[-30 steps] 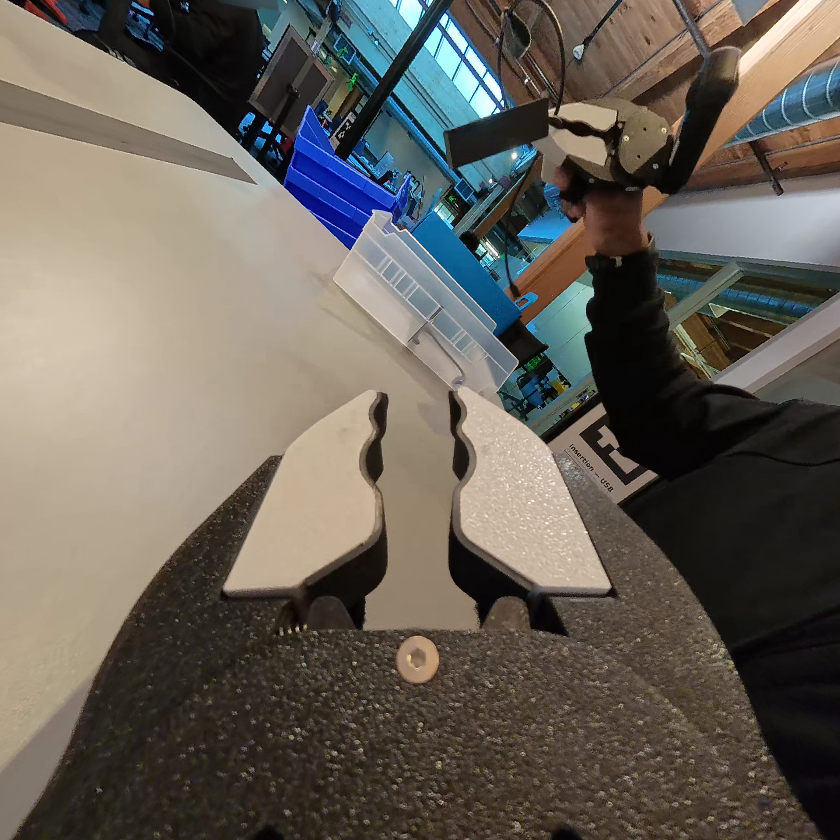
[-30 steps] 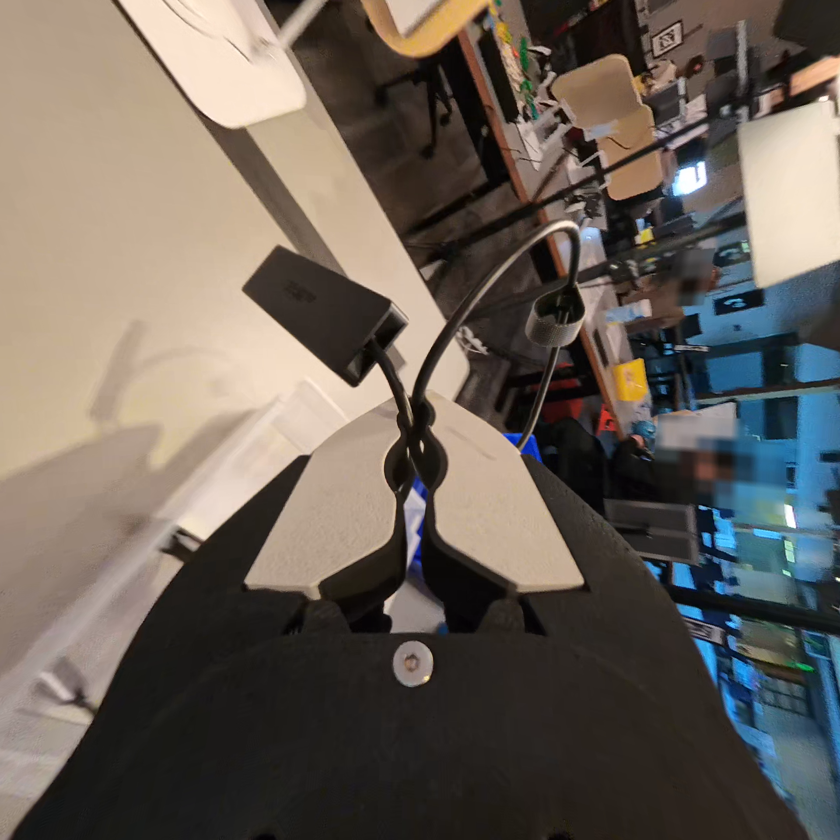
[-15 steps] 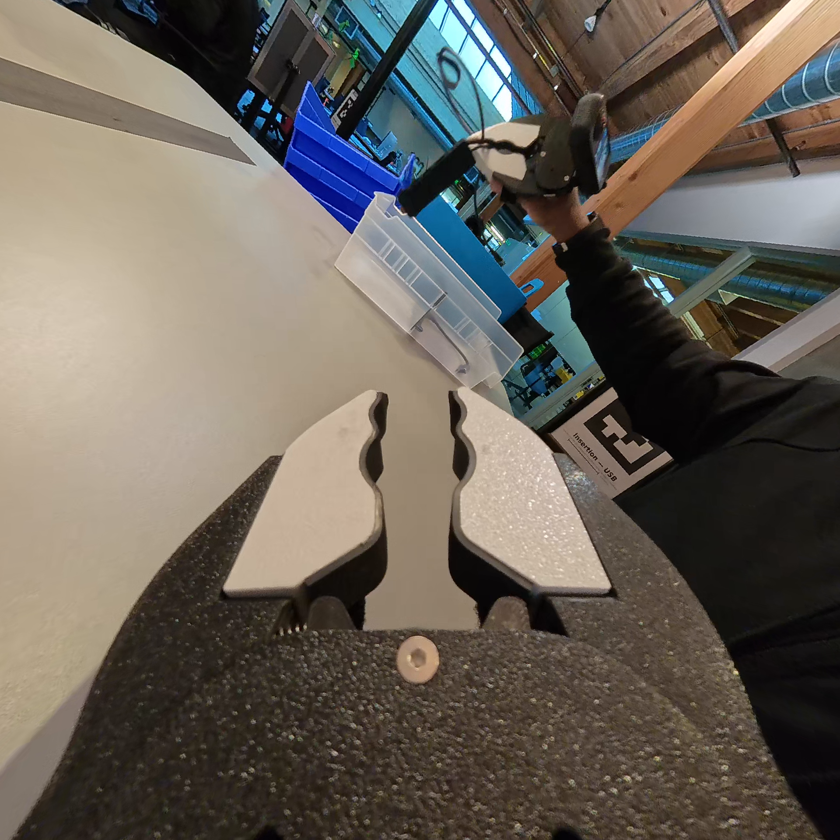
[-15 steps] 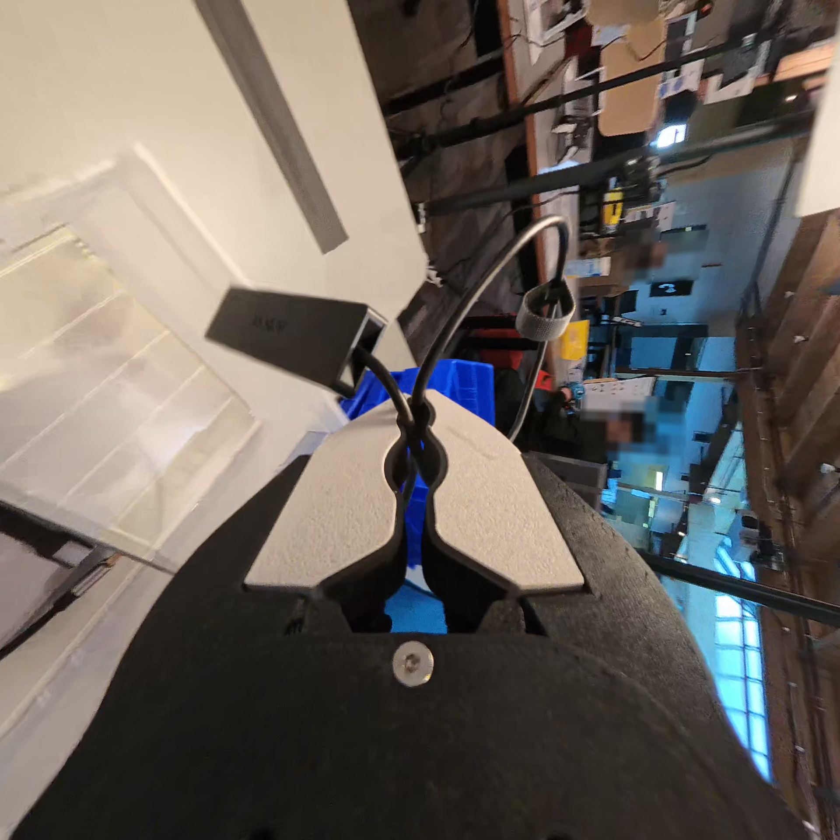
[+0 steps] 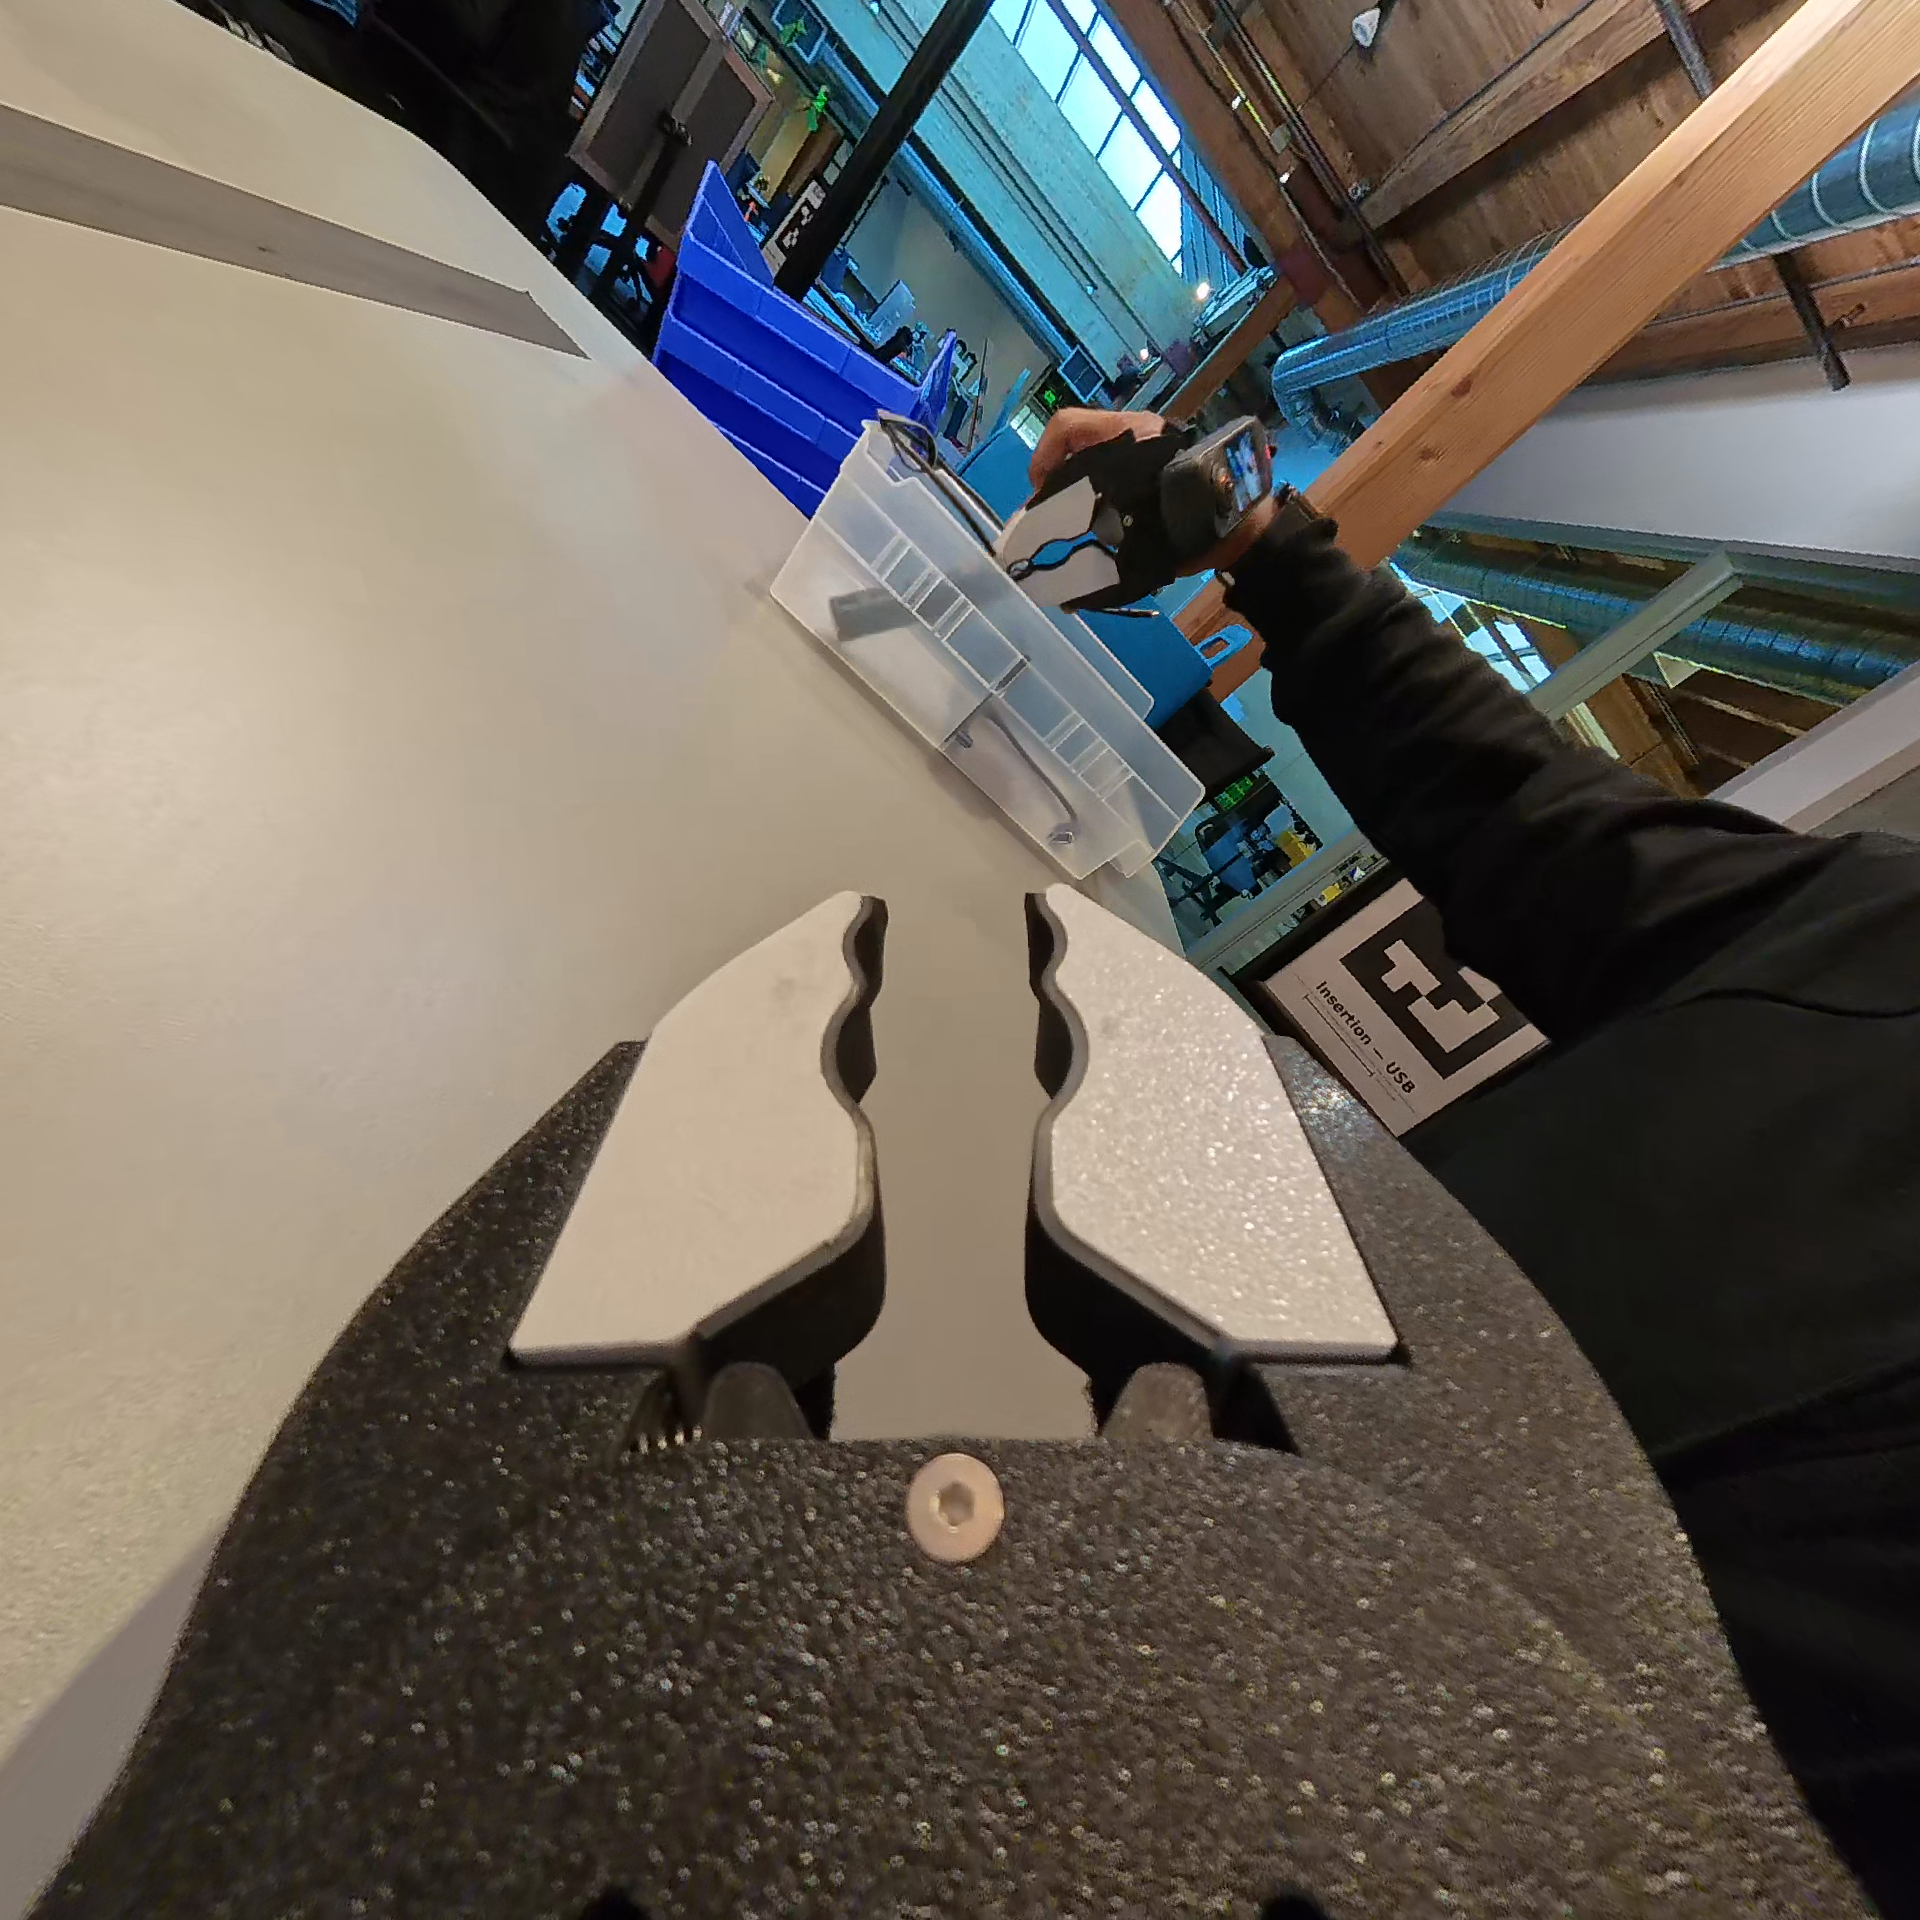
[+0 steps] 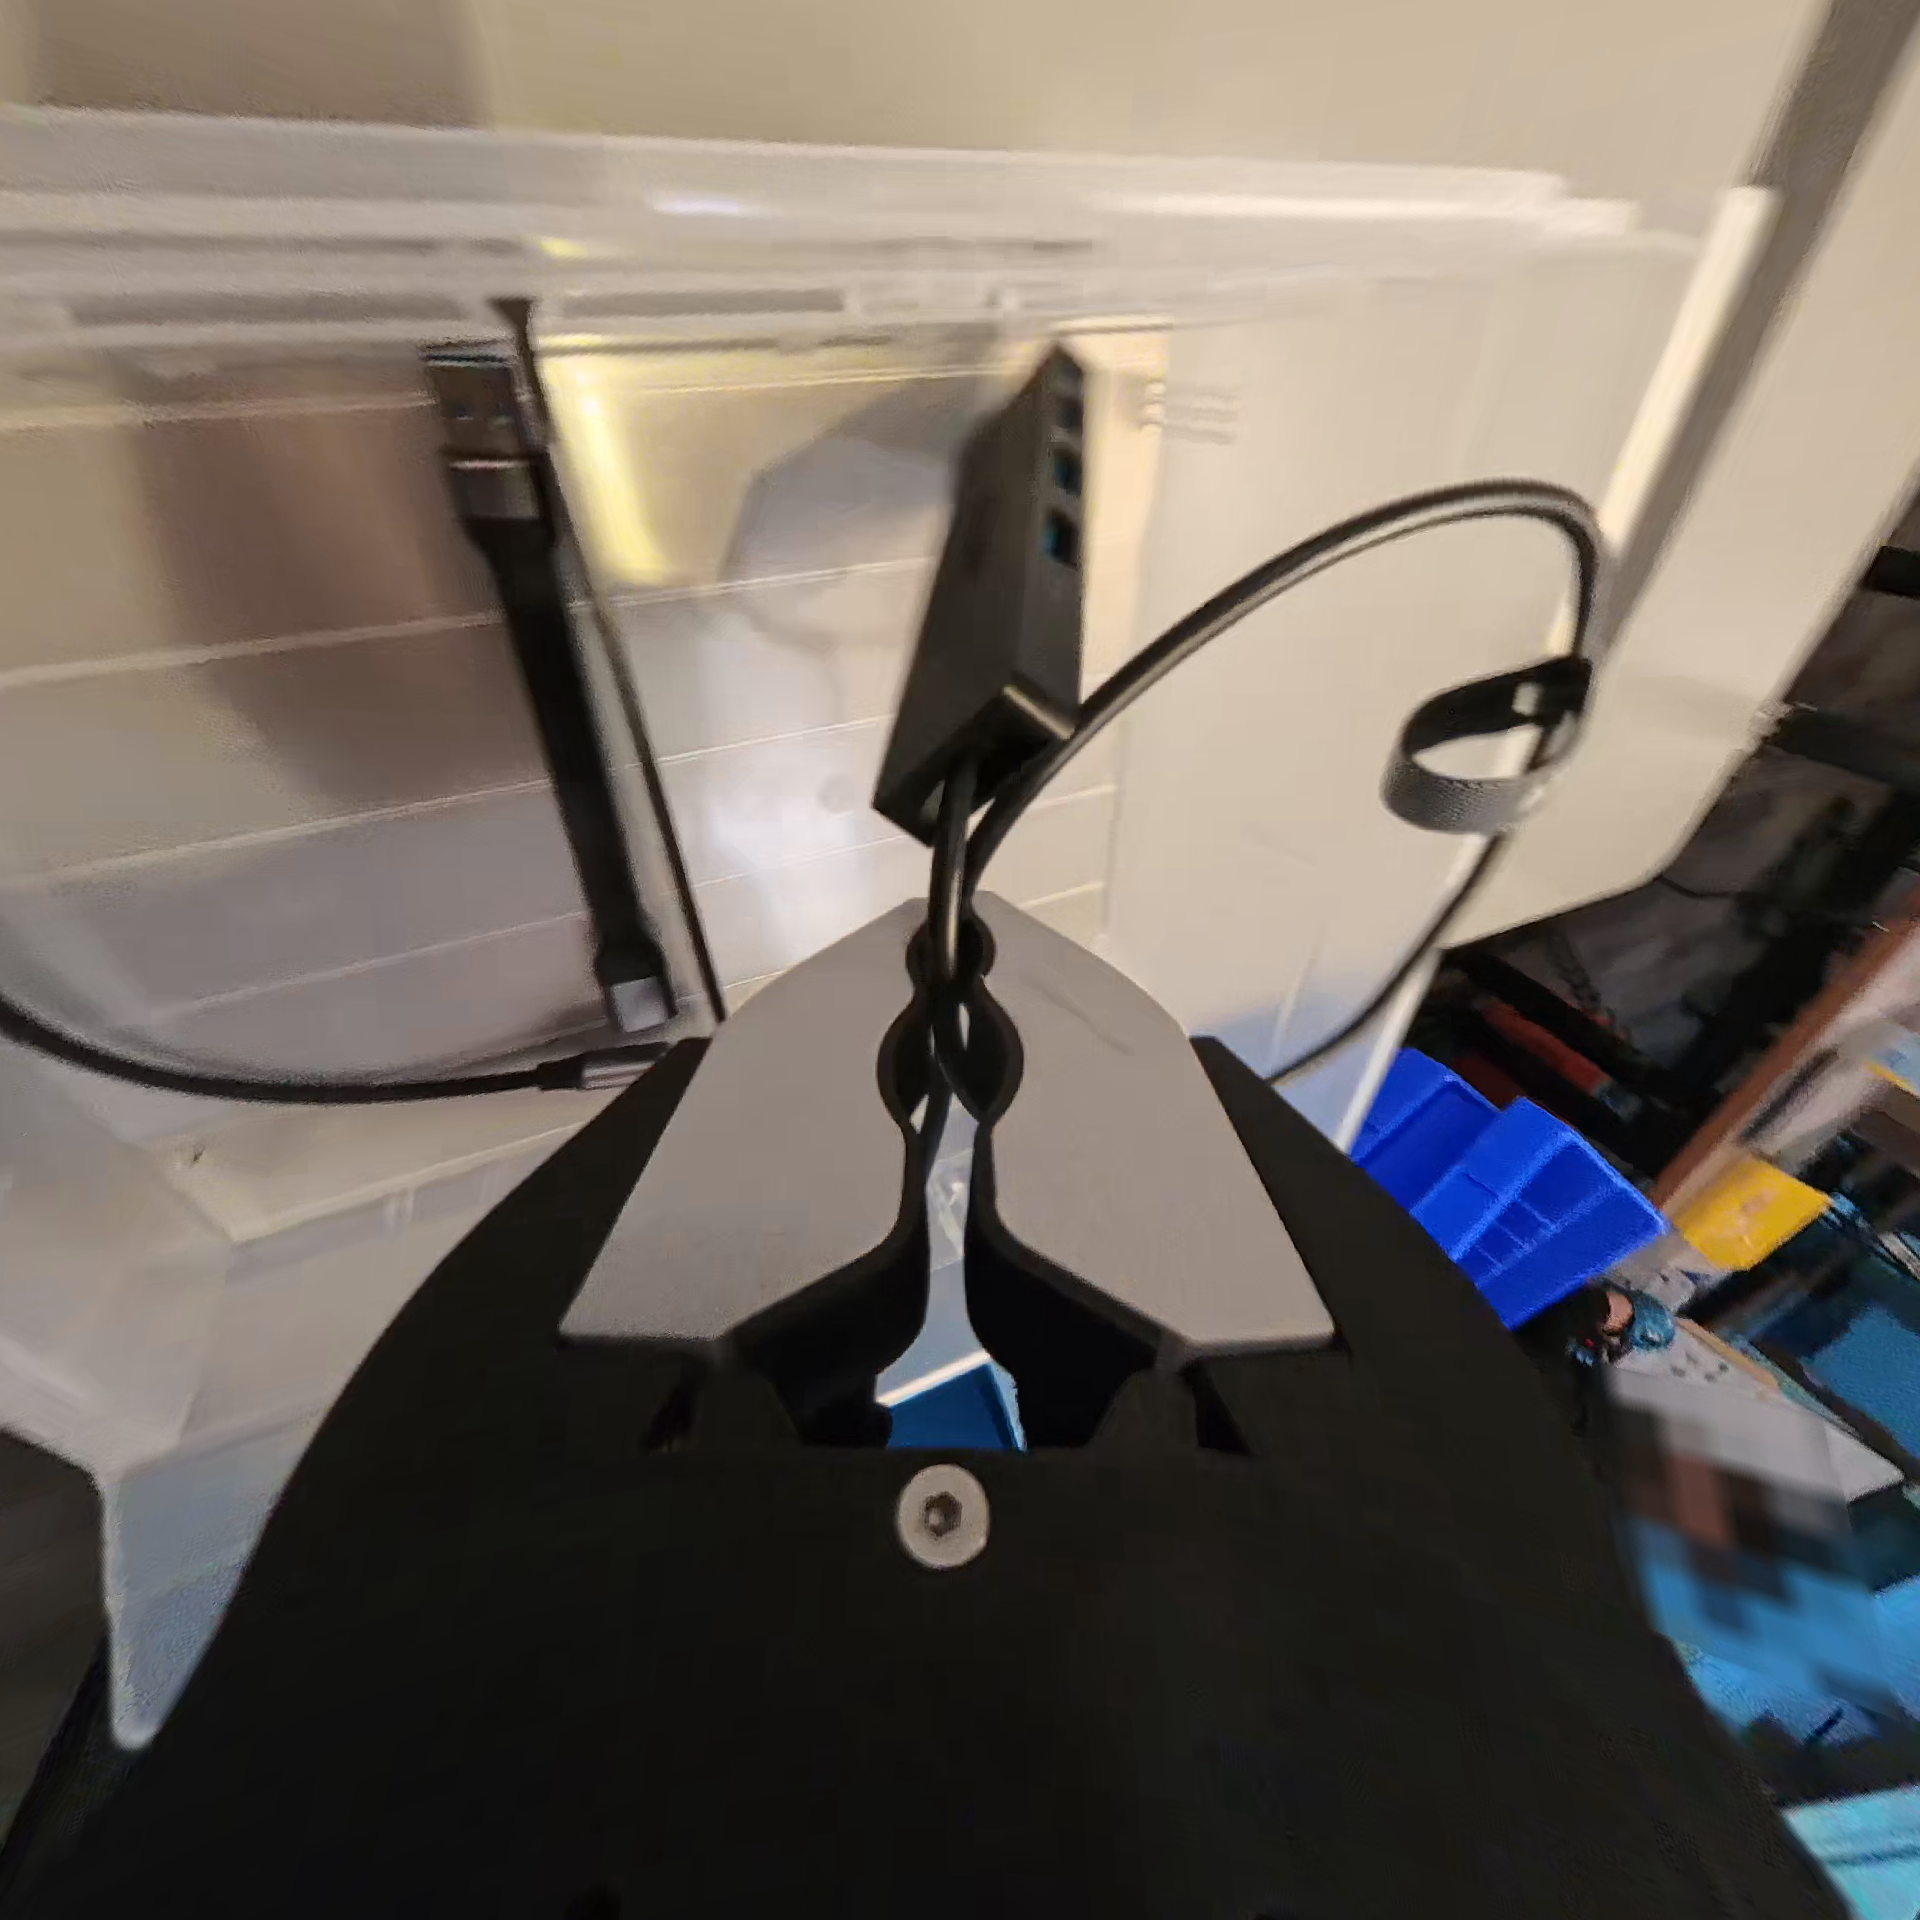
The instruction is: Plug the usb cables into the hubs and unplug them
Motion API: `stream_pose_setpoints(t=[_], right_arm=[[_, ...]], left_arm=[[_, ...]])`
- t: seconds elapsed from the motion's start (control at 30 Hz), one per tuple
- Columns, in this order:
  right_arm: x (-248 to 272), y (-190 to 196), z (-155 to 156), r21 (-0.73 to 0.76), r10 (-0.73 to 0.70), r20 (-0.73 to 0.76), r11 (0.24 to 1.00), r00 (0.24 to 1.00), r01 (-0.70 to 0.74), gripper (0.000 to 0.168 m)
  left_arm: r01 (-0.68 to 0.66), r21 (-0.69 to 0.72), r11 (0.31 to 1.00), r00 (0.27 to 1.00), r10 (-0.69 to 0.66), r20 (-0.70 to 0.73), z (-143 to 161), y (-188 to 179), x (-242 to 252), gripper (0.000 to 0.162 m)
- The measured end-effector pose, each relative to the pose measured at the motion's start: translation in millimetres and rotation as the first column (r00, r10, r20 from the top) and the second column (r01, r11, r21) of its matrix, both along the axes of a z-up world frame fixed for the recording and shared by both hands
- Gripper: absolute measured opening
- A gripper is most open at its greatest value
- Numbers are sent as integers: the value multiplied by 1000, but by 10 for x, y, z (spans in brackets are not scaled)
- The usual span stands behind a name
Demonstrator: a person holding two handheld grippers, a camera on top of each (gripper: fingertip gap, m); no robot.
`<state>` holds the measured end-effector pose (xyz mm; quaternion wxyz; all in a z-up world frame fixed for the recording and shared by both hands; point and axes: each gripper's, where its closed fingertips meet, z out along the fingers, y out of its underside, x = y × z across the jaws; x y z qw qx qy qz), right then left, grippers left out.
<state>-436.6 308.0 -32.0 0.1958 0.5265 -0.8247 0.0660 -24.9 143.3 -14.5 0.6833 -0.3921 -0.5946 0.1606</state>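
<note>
1. The counter (image 5: pixel 312 675) is a plain off-white surface.
2. A clear plastic bin (image 5: pixel 1049 748) sits on it near the far edge.
3. Blue bins (image 5: pixel 769 364) stand beyond, possibly off the counter.

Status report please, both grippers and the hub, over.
Left gripper open, empty, low over the table. Right gripper shut on the hub's cable, black hub dangling over the clear bin. Nothing in the way.

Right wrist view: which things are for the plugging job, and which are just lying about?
For the job:
USB hub, hanging by its cable from the shut right gripper
USB cable in the clear bin
Open left gripper

Lying about:
Blue bins
Marker card
</note>
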Motion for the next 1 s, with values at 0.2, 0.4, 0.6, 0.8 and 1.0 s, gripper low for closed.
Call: stream_pose_setpoints(t=[0.2, 0.4, 0.6, 0.8, 1.0], right_arm=[[-63, 200, -183, 285, 80, -113, 957, 990, -45, 0], [-147, 64, 5, 236, 28, -169, 972, 985, 13, 33], [-143, 153, 152, 164, -126, -62, 977, 990, 135, 53], [-204, 416, 474, -16, -275, 99, 960, 956, 278, 52], [-684, 1201, 368, -22, -512, 119, 855, 851, 518, 50]], left_arm=[[1, 4, 1000, 1000, -1, 2, -4, -3, 1, 26], [11, 3, 1000, 1000, -11, 9, -17, 11, -1, 26], [12, 2, 1000, 1000, -12, 12, -22, 12, -3, 26], [11, -4, 1000, 1000, -11, 16, -28, 17, -5, 26], [17, -13, 1000, 999, -17, 28, -47, 34, -17, 26]])
